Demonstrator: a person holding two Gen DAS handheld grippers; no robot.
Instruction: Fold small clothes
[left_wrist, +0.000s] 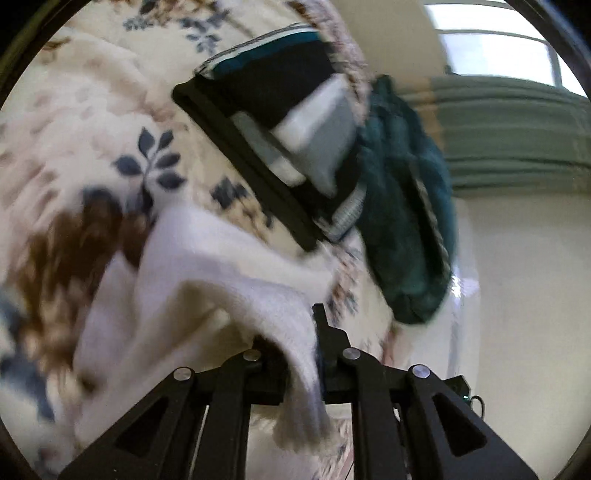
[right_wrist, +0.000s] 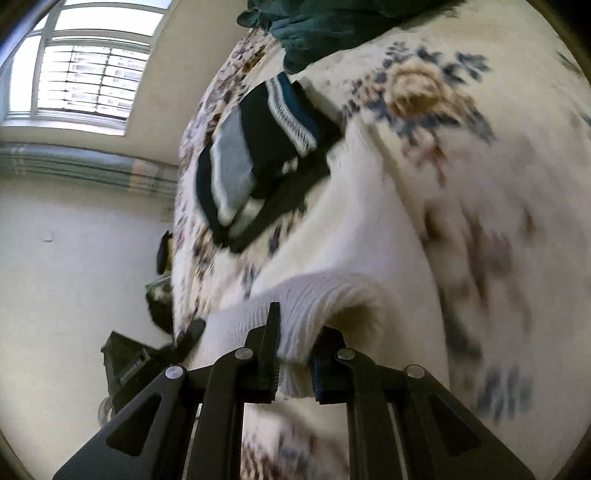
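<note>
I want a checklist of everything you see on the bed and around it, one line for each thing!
Surface: floral bedspread, cream with blue and brown flowers.
Job's things: white knitted garment, lifted at two spots; stack of folded dark clothes lying on the bedspread.
Clutter: crumpled teal garment beside the stack.
Grippers: left gripper shut on the white garment; right gripper shut on its ribbed edge.
Cables: nothing seen.
Surroundings: barred window, pale walls, dark objects by the bed, too blurred to name.
</note>
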